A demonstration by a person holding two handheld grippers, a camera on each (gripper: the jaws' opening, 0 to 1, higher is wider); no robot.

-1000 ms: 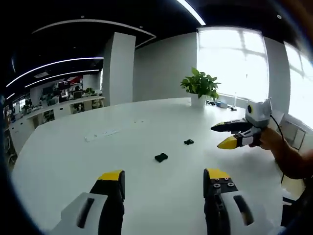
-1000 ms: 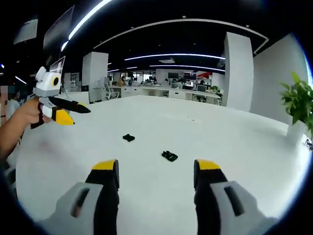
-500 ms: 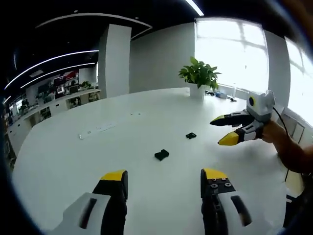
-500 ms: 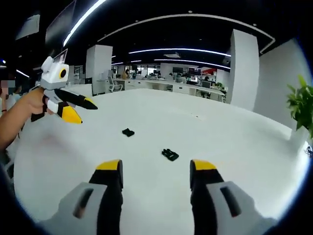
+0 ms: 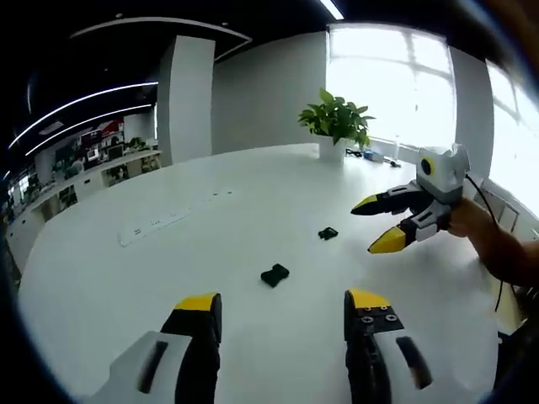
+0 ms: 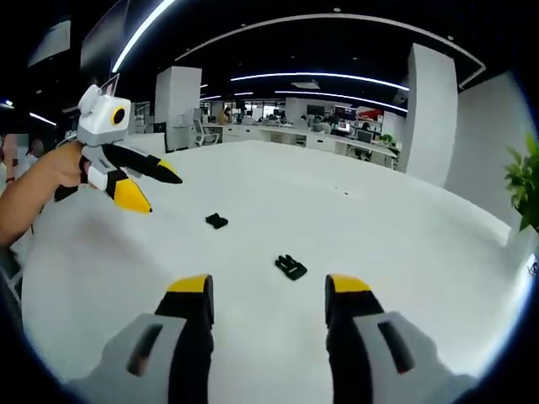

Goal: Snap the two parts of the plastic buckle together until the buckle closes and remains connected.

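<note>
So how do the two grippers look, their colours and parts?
Both match. The left gripper has two black jaws with yellow tips on grey bodies, the right jaw with small screws. The right gripper is built the same. Seen from the side, each has a white housing on top, and a dark cable runs from the right one.

Both grippers, the left gripper [image 5: 282, 310] and the right gripper [image 6: 268, 290], have grey bodies, black jaws, yellow tips and small screws.

Blown-out window [image 5: 396, 80] glare, bent edges, perhaps slight blur.
</note>
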